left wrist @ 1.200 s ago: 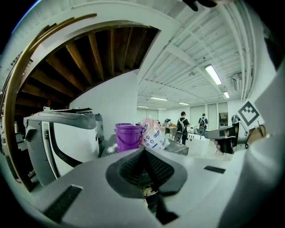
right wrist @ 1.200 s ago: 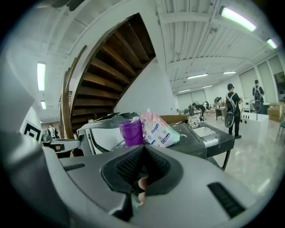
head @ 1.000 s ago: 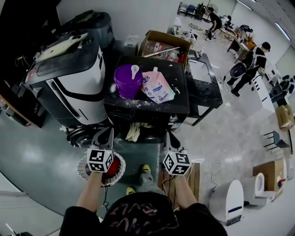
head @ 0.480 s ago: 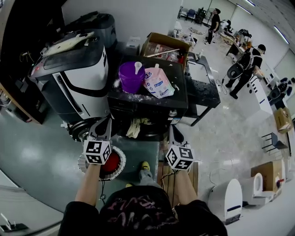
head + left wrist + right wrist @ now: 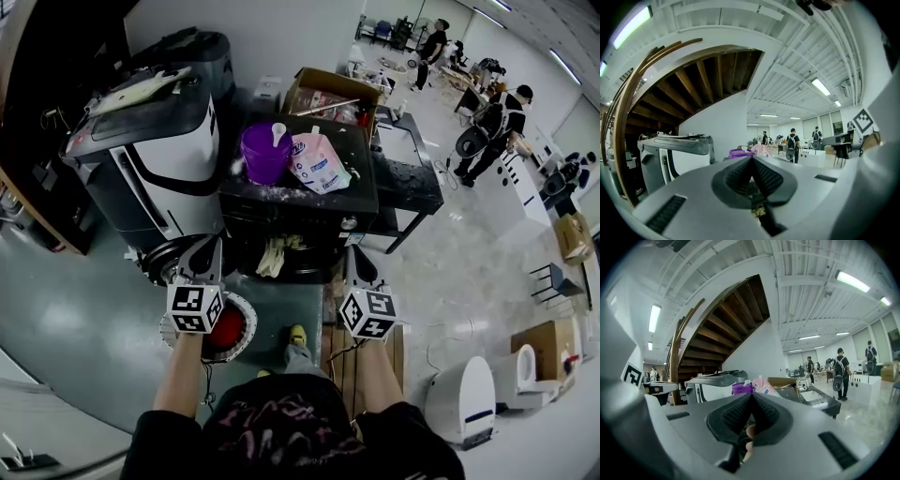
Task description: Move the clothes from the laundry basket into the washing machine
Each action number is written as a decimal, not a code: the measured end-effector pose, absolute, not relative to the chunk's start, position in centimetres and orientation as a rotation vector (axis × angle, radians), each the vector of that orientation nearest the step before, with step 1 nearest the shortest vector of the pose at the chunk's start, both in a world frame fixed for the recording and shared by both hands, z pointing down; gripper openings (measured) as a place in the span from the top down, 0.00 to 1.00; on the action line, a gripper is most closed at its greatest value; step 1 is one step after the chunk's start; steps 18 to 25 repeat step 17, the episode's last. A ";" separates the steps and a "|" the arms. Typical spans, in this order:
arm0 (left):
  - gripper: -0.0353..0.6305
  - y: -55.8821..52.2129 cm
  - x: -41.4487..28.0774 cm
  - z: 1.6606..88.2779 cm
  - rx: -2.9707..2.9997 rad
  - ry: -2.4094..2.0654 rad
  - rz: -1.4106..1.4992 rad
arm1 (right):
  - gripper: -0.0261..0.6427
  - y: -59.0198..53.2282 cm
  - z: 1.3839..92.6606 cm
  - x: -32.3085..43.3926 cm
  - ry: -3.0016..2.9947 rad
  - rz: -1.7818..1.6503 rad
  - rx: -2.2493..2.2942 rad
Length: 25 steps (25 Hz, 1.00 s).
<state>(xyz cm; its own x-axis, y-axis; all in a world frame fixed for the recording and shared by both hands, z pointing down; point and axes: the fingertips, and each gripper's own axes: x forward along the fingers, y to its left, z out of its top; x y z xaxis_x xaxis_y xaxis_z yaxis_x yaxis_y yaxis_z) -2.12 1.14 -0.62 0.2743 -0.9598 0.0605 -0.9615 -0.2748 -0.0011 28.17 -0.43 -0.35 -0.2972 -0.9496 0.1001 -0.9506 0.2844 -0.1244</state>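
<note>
Workshop floor: pale cloth point(image 5: 272, 255) hangs lengthwise down washing machine point(image 5: 314, 214) front. Left tool point(image 5: 214, 247), right tool point(image 5: 351, 253): jaws together, empty.

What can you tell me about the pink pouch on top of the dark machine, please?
The pink pouch is a soft, plastic-looking refill bag with a white spout on top and blue print too small to read. It stands spout-up on the dark machine's powder-dusted top, close beside the purple tub; whether they touch cannot be told.
</note>
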 end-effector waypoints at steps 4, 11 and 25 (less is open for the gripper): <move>0.93 1.9 -2.1 -0.8 2.479 -1.870 0.077 | 0.96 0.5 -0.3 28.1 -2.506 0.255 1.846; 0.93 3.1 -1.8 -0.5 2.478 -1.865 0.093 | 0.96 1.9 -0.1 28.3 -2.497 0.270 1.842; 0.93 3.5 -2.0 -0.4 2.476 -1.883 0.083 | 0.96 2.1 -0.1 28.4 -2.504 0.253 1.838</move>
